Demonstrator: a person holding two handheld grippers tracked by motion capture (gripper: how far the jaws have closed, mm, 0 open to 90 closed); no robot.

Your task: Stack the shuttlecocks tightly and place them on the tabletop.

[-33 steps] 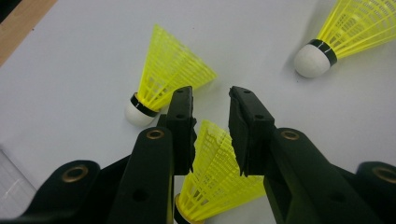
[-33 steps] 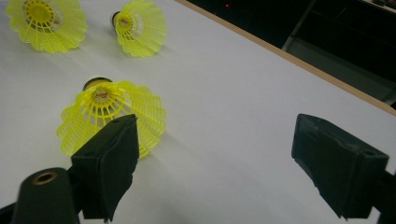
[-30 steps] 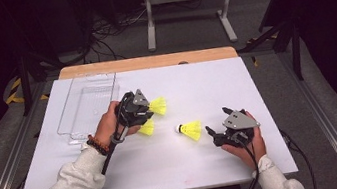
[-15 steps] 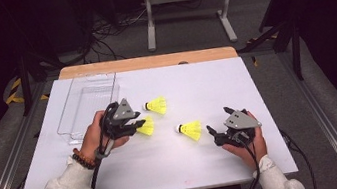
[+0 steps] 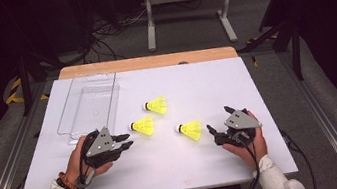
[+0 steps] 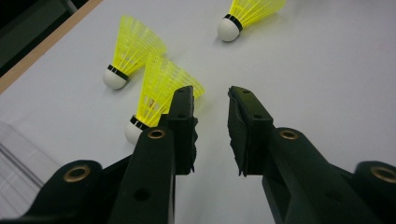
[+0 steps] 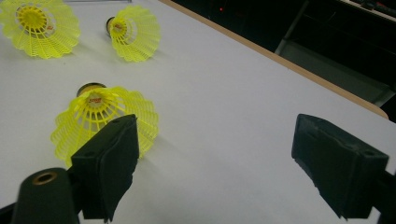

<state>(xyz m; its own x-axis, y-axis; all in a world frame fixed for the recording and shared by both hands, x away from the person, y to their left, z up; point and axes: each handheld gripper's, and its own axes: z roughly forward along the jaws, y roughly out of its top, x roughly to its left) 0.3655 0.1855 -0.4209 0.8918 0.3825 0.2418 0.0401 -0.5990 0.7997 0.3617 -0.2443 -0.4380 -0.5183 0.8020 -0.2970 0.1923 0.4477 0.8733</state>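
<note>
On the white table [image 5: 270,109], with the clear tray [image 5: 88,104] upper left, we'd judge it best to take the middle shuttlecock [image 5: 143,126] gently by its cork, since it lies just right of our left gripper [image 5: 124,141], jaws part-open and empty, while our right gripper [image 5: 213,120] gapes wide beside the lower-centre shuttlecock [image 5: 192,130].

- White table [image 5: 266,85], wooden strip along far edge.
- Clear plastic tray [image 5: 88,106] at far-left area.
- Three yellow shuttlecocks on their sides mid-table: far [image 5: 156,105], left [image 5: 142,126], right [image 5: 190,130].
</note>
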